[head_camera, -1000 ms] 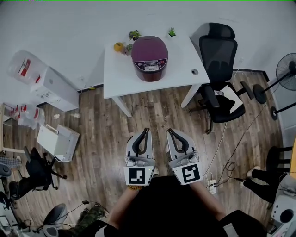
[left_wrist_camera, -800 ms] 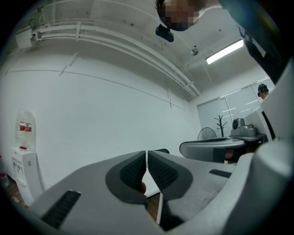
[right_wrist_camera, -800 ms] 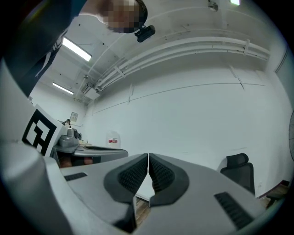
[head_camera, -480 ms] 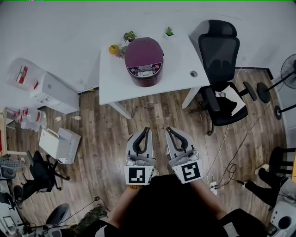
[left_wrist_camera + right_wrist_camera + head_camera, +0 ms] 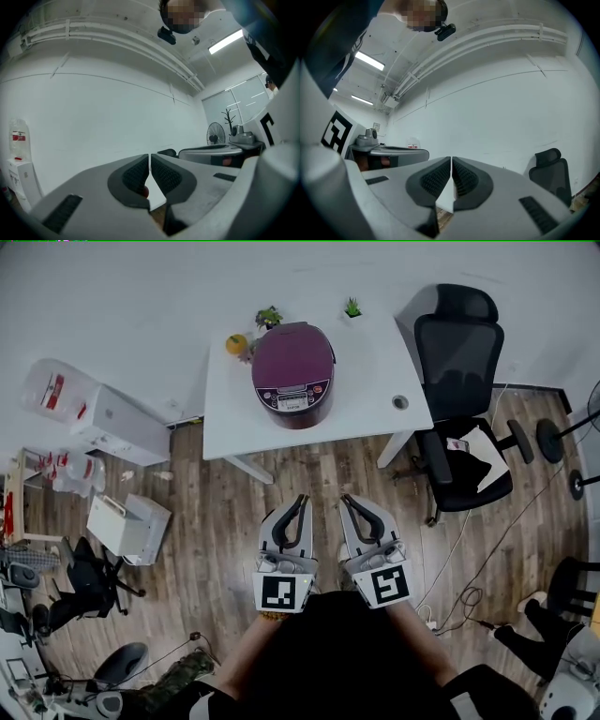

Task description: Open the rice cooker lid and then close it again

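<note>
A purple rice cooker (image 5: 292, 371) with its lid down stands on a white table (image 5: 366, 399) against the far wall. My left gripper (image 5: 301, 500) and right gripper (image 5: 344, 500) are held side by side over the wooden floor, well short of the table. Both point level toward the table with their jaws closed together and nothing between them. In the left gripper view the left gripper (image 5: 149, 161) faces the white wall, and a sliver of the purple cooker shows in the gap lower down. The right gripper (image 5: 451, 164) in its own view is likewise shut and empty.
A black office chair (image 5: 461, 381) stands right of the table. Small plants (image 5: 270, 316) and a yellow object (image 5: 236, 343) sit at the table's back. White boxes (image 5: 129, 526) and water jugs (image 5: 54, 390) lie at the left, cables and a power strip (image 5: 433, 622) at the right.
Both grippers, held together, have advanced across the floor toward the table; the cooker and table have shifted within the head view. The jaws stayed shut.
</note>
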A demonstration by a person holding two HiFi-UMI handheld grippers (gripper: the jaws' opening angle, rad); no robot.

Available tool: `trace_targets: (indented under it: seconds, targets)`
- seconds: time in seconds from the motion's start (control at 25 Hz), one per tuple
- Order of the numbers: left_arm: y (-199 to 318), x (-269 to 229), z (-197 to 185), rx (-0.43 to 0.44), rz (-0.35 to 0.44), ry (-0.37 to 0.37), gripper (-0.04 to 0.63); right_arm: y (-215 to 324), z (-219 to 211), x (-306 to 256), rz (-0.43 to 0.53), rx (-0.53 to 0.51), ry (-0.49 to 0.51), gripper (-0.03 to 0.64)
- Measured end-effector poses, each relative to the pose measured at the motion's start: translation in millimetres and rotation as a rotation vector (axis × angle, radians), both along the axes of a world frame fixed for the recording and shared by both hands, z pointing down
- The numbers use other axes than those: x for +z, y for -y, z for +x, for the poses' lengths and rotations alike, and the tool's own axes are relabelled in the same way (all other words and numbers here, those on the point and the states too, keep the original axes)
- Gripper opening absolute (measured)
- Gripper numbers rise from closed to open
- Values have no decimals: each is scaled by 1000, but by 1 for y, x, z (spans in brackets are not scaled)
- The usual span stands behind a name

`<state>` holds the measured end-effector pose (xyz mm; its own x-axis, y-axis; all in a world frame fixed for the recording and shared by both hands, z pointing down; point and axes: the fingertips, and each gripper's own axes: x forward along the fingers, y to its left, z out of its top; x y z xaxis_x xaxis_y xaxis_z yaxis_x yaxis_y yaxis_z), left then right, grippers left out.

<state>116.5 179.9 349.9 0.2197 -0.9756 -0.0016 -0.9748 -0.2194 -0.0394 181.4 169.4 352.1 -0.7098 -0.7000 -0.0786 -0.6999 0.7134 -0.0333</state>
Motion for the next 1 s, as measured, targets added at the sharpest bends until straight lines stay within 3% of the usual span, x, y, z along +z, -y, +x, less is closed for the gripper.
trace_targets:
  seconds: [0.36,0.56,1.0]
  targets:
    - [27,-7,-1,-103,17,-23,34,31,-4,2,21,-87,-15,29]
    - [38,4,-14,-133,-6,-26,34,43,-9,14,-30,-118,-24,29]
    - [95,10,-32,-83,7,-76,34,92,-19,22,-55,-51,-90,29]
